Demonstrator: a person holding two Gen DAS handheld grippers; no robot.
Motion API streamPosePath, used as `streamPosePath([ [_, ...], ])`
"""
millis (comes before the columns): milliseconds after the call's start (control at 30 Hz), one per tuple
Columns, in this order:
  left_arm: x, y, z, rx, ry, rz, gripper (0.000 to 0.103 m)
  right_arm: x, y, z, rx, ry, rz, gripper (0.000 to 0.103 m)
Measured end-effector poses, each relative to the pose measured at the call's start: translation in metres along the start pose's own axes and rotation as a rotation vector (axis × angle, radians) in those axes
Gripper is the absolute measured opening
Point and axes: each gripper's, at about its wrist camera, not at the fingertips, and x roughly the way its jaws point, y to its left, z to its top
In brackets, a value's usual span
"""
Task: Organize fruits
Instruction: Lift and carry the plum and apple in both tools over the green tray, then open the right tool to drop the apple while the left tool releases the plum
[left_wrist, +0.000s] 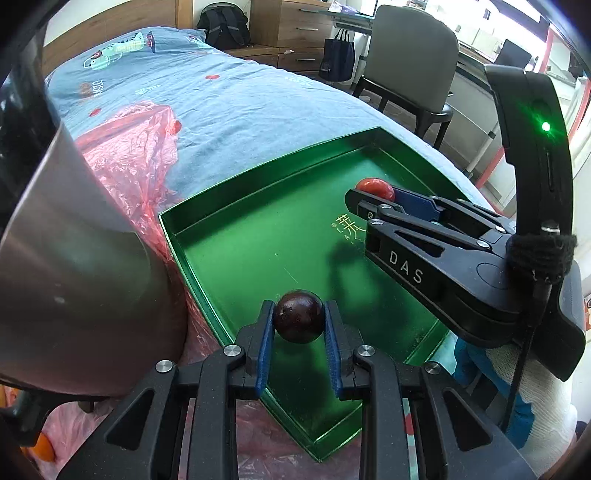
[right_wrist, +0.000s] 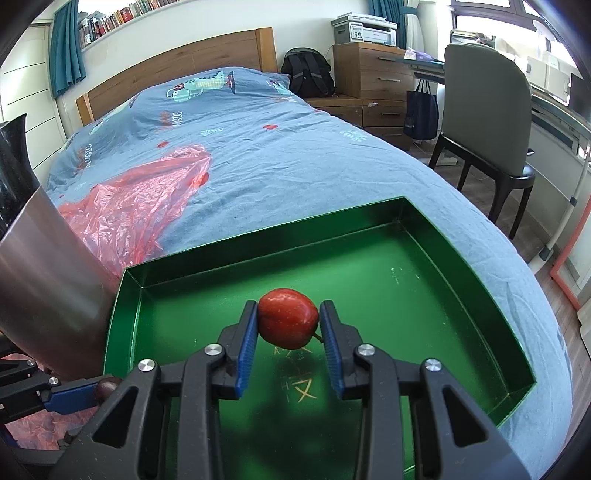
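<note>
Far left, a steel pot (left_wrist: 74, 236) stands on pink plastic (left_wrist: 133, 155) by the tray's (left_wrist: 258, 254) edge. The left tool (left_wrist: 298, 317) is clamped on a dark plum (left_wrist: 298, 316) at its widest part, over the tray's near corner. It looks small, light, smooth-skinned, likely slippery and easily bruised. Further right, the right tool (right_wrist: 288, 319) pinches a red plum (right_wrist: 288, 317) across its middle, above the tray floor. A gentle squeeze should do.
</note>
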Motion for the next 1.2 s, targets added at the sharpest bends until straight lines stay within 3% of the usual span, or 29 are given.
streamPosePath([
  [300, 0.043, 0.016, 0.006, -0.055, 0.044, 0.052, 0.022, 0.023, 0.008, 0.001, -0.032, -0.005, 0.054, 0.020],
  [500, 0.052, 0.028, 0.008, -0.083, 0.036, 0.073, 0.022, 0.040, 0.017, 0.011, -0.050, -0.003, 0.066, 0.022],
  [967, 0.057, 0.020, 0.009, -0.041, 0.038, 0.117, 0.025, 0.062, 0.019, 0.018, -0.047, 0.065, -0.009, 0.023],
  [1033, 0.055, 0.017, 0.012, -0.034, 0.038, 0.113, 0.029, 0.059, 0.017, 0.019, -0.038, 0.059, -0.005, 0.039],
  [1067, 0.053, 0.016, 0.014, -0.031, 0.036, 0.110, 0.031, 0.055, 0.017, 0.020, -0.033, 0.049, -0.001, 0.059],
  [1100, 0.050, 0.016, 0.015, -0.027, 0.033, 0.112, 0.033, 0.050, 0.016, 0.021, -0.030, 0.038, 0.006, 0.070],
  [1200, 0.040, 0.008, 0.019, 0.010, 0.000, 0.119, 0.044, 0.029, 0.016, 0.025, -0.030, -0.009, 0.005, 0.073],
])
